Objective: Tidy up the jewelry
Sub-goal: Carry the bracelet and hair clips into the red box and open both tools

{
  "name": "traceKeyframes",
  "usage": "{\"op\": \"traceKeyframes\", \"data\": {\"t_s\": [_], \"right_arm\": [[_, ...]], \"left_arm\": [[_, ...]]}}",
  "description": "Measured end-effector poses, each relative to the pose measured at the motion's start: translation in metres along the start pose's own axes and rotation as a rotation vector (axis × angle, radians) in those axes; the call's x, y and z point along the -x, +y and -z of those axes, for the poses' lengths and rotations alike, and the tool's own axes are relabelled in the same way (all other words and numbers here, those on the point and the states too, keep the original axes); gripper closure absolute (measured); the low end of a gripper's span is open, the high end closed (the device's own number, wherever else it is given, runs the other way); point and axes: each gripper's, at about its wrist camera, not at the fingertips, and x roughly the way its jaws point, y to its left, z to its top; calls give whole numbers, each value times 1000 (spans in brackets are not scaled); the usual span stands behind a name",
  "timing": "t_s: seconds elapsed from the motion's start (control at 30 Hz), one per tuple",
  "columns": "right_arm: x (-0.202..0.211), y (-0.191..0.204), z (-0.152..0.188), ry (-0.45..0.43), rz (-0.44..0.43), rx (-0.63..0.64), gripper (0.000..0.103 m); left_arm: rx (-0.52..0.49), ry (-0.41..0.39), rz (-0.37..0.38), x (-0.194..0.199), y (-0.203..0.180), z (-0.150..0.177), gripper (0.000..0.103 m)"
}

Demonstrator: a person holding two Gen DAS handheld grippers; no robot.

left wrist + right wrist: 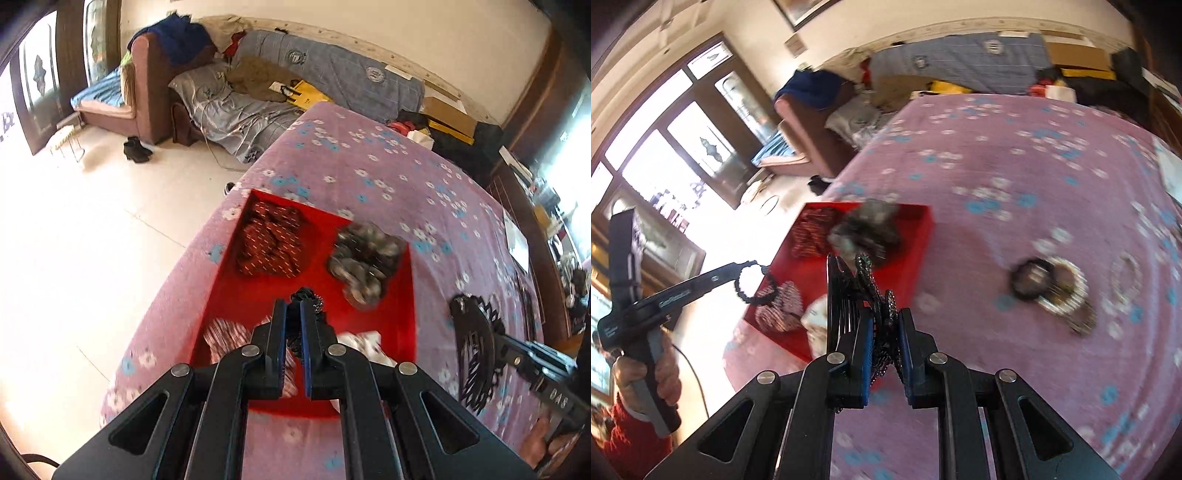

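Observation:
A red tray (325, 251) lies on the flowered purple cloth and holds several scrunchies: a red patterned one (271, 247), a grey and black one (364, 262) and a striped one (225, 336). My left gripper (293, 306) hangs over the tray, shut on a black beaded bracelet (308, 295); in the right wrist view that bracelet (738, 286) dangles as a ring from the left gripper (753, 264). My right gripper (884, 317) is shut on a black hair comb (846, 295) with a sparkly trim, to the right of the tray (908, 258). The left wrist view shows the same comb (472, 350).
More bracelets lie loose on the cloth to the right of the tray: a black ring (1032, 282) and a pearly one (1067, 291). A white paper (517, 243) rests near the cloth's far right edge. Beyond the surface stand a cluttered sofa (258, 96) and pale floor (92, 229).

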Motion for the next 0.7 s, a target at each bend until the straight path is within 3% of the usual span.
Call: {"op": "traceKeyframes", "data": {"t_s": [0.27, 0.7], "right_arm": [[-77, 51, -28, 75, -13, 63, 88], [-149, 59, -42, 145, 25, 39, 88]], "left_arm": [[1, 81, 3, -53, 26, -15, 97], [-17, 106, -69, -80, 41, -17, 96]]}}
